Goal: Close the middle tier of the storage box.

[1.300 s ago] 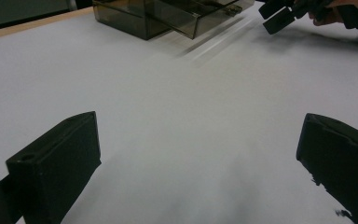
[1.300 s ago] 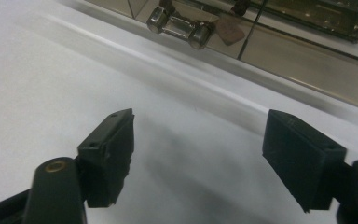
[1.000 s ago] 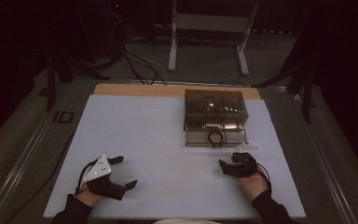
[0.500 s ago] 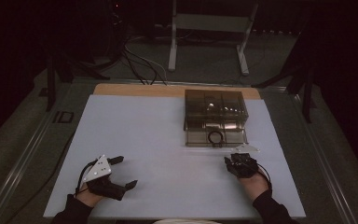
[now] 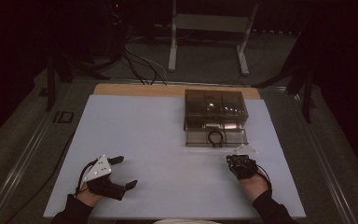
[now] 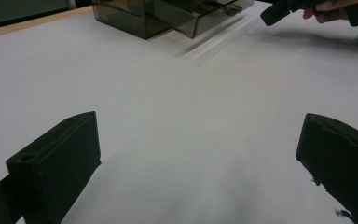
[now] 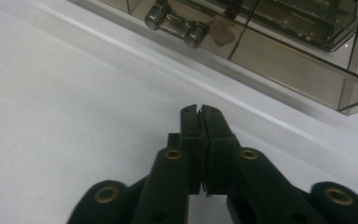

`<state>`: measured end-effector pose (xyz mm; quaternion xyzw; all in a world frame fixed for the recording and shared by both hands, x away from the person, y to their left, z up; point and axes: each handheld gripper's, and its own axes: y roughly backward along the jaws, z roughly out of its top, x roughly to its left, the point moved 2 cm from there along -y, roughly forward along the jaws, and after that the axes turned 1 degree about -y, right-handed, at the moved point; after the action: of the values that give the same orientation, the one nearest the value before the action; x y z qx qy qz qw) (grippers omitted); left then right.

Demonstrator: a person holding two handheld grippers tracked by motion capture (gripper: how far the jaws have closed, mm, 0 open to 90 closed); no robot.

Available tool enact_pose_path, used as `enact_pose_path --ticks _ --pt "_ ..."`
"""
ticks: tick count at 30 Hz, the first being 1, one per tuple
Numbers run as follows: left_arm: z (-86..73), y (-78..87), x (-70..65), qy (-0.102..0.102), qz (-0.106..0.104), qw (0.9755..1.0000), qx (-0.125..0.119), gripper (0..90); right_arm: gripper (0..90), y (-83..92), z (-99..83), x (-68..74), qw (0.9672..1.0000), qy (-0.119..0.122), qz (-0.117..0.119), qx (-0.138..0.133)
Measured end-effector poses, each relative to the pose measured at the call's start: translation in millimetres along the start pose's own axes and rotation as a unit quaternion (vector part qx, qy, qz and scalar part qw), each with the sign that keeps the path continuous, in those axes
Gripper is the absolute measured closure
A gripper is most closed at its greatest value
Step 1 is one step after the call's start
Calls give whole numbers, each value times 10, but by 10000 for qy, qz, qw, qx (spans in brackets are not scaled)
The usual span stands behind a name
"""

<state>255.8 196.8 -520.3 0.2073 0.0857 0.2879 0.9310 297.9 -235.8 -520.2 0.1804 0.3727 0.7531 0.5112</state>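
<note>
white table sheet (image 5: 158, 140), metal stand (image 5: 209, 28), floor cables (image 5: 140, 65)

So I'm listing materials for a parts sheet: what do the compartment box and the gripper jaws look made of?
The box looks like smoke-tinted clear plastic, glossy: its contents and dividers show through the walls, and the edges catch light. The right gripper and left gripper jaws look like matte black plastic or rubber, with no shine; which one is hard to tell.
</note>
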Motion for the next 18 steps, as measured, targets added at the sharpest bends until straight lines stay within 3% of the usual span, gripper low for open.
enact_pose_path --ticks 7,18 --pt "-3 -3 6 5 -6 10000 16 9 900 35 24 7 9999 4 58 -90" --pt "-4 -5 10 2 0 10000 22 9 900 70 65 -17 9996 -28 -66 -257"
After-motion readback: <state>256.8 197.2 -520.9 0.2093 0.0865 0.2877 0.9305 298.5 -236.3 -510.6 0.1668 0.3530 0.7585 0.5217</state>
